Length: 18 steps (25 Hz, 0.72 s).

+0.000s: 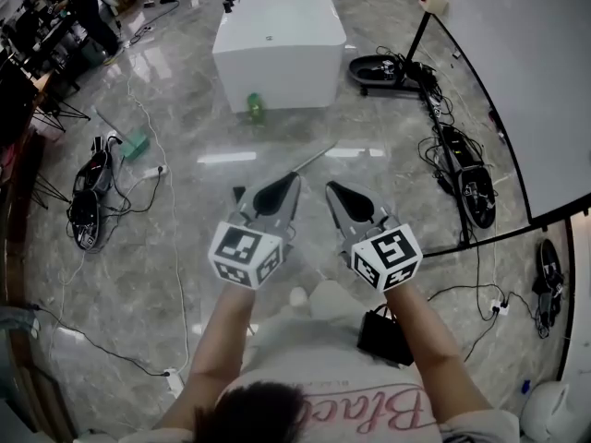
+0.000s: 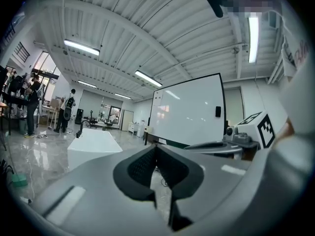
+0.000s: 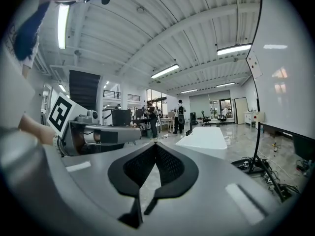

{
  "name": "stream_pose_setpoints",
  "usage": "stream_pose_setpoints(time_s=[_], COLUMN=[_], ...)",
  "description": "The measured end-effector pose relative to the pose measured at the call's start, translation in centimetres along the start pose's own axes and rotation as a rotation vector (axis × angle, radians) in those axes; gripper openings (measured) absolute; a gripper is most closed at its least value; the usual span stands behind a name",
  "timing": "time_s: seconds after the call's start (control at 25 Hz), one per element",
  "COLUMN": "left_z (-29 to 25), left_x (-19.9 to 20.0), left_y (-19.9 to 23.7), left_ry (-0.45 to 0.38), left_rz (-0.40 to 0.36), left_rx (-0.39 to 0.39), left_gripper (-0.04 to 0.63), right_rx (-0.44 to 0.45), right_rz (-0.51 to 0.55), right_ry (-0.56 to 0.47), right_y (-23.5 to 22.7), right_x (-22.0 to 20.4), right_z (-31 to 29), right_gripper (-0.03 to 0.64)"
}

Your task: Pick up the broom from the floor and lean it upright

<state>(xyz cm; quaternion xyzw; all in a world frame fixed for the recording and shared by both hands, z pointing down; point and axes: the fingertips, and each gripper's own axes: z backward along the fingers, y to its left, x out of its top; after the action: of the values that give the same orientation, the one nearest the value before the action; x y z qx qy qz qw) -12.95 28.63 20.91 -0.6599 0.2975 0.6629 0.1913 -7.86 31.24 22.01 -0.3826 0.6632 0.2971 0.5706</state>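
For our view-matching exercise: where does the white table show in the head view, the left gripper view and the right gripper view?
Head view: table, top centre.
Left gripper view: table, left of centre.
Right gripper view: table, just right of centre.
Shared landmark: whiteboard, to the right of the table in every view.
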Motion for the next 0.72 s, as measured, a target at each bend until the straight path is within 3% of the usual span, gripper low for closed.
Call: stream_pose_setpoints(time_s=[0.36,0.72], left_z=[-1.1,-5.6], left_x=[0.8,-1.2], left_y=[1.0,3.5], left_ry=[-0.026,0.031], left_rz=[0.007,0.032], left_rx=[-0.028,-0.013], left_gripper=[-0.002,-0.002], right_rx=[-0.037,-0.041], right_rz=[0.065,0.04], right_ry=[0.024,0.066], right_y=[-1.6,-5.8], right_x=[0.7,-1.0], right_z=[-0.7,-3.7], right_gripper=[0.002,0.002])
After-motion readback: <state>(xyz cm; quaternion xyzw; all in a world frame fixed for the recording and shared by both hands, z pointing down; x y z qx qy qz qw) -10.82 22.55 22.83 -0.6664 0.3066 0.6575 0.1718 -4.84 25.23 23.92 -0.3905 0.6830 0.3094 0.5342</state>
